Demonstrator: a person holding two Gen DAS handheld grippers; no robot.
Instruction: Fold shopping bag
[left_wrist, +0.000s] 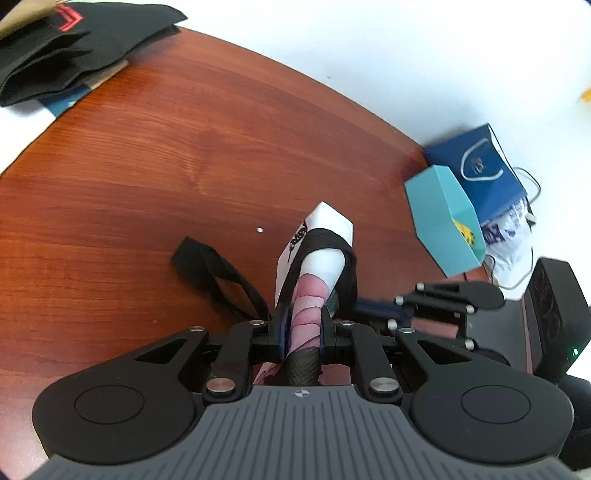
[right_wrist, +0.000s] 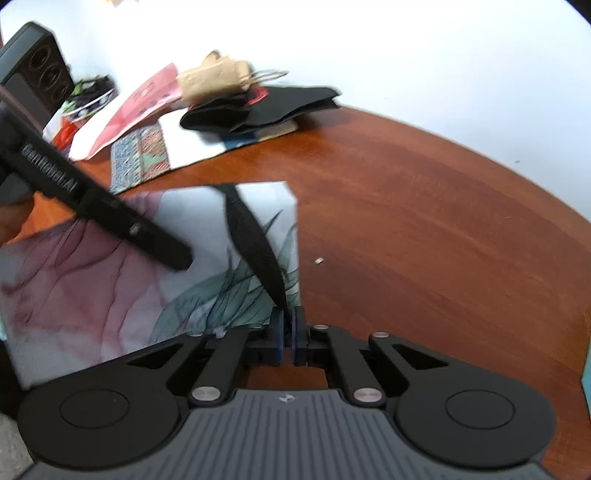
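Observation:
The shopping bag (right_wrist: 92, 295) is printed in pink, white and teal and stands on the brown table (left_wrist: 147, 155). In the left wrist view I see the bag (left_wrist: 314, 258) edge-on, its folded top running between the jaws of my left gripper (left_wrist: 304, 317), which is shut on it. One black handle (left_wrist: 210, 273) lies looped on the table to the left. The other black handle (right_wrist: 255, 243) runs down the bag's face into my right gripper (right_wrist: 290, 325), whose jaws are pressed together at the bag's right edge. The right gripper (left_wrist: 373, 306) reaches in from the right.
A stack of folded black bags (left_wrist: 66, 48) sits at the far left of the table, with paper and patterned bags (right_wrist: 140, 158) beside it. A teal box (left_wrist: 443, 221), a blue bag (left_wrist: 480, 170) and a black speaker (left_wrist: 554, 306) stand at the right. A small white speck (left_wrist: 260, 229) lies mid-table.

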